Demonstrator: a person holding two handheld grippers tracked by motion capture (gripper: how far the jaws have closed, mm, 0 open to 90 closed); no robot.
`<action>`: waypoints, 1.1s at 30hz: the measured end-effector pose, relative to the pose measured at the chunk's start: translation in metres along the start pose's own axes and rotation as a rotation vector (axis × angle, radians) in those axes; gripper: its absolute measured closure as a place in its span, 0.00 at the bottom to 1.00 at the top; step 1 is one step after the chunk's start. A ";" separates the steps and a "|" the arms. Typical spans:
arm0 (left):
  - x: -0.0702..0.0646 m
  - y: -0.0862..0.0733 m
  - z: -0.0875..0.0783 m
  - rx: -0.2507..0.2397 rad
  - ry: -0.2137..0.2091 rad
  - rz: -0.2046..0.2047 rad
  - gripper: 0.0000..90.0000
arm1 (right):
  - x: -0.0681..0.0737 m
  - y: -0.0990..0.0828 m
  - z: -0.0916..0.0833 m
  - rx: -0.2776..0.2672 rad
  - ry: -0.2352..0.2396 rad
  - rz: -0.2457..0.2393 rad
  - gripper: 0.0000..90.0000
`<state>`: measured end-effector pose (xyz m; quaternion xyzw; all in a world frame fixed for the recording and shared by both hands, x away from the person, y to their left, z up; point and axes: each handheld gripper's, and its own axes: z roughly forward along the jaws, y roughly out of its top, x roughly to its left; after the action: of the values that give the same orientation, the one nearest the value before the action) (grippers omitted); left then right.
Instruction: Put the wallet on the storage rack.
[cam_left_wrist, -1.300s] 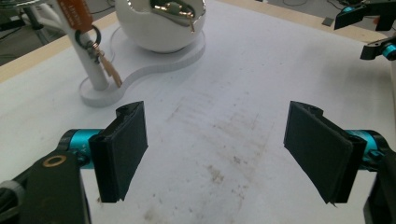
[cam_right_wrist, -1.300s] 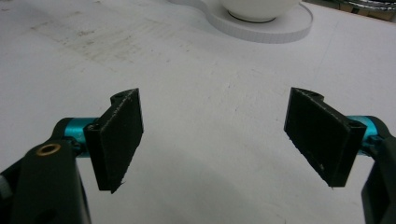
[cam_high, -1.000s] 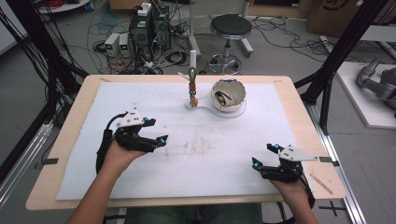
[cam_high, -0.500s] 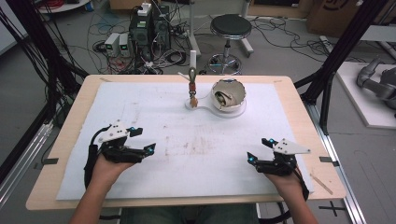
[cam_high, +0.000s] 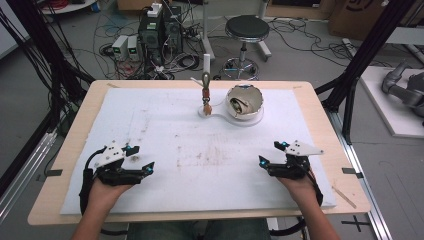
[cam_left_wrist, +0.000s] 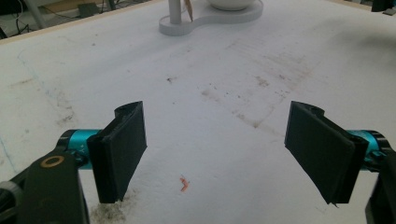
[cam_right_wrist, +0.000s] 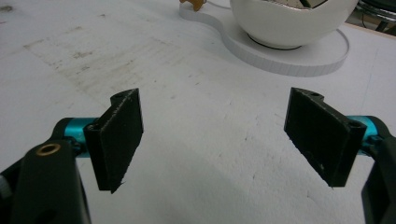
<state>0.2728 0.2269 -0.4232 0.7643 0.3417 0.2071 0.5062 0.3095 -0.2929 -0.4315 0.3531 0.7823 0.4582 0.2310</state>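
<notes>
Even, bright room light, soft shadows

From above, the white table (cam_high: 215, 150) looks evenly lit without glare; close-up pictures are sharp near the black pads (cam_left_wrist: 123, 149), softening toward the table's far edge, with faint shadows beneath them.

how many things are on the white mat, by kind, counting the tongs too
tongs: 2 (left tongs, right tongs)
white bowl: 1
white base under the bowl: 1
upright post with a hanging piece: 1
total: 5
</notes>
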 end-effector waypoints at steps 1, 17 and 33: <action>0.001 -0.002 0.000 -0.008 0.001 -0.012 0.23 | -0.002 0.001 0.003 0.002 0.001 0.001 0.22; 0.007 -0.004 0.006 -0.040 0.002 -0.042 0.23 | -0.001 0.002 0.000 0.006 -0.008 -0.001 0.22; 0.002 -0.004 0.015 -0.011 -0.017 -0.022 0.23 | -0.001 0.001 0.003 0.015 -0.002 -0.001 0.22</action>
<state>0.2831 0.2203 -0.4328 0.7594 0.3446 0.1972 0.5154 0.3127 -0.2917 -0.4318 0.3548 0.7856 0.4522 0.2293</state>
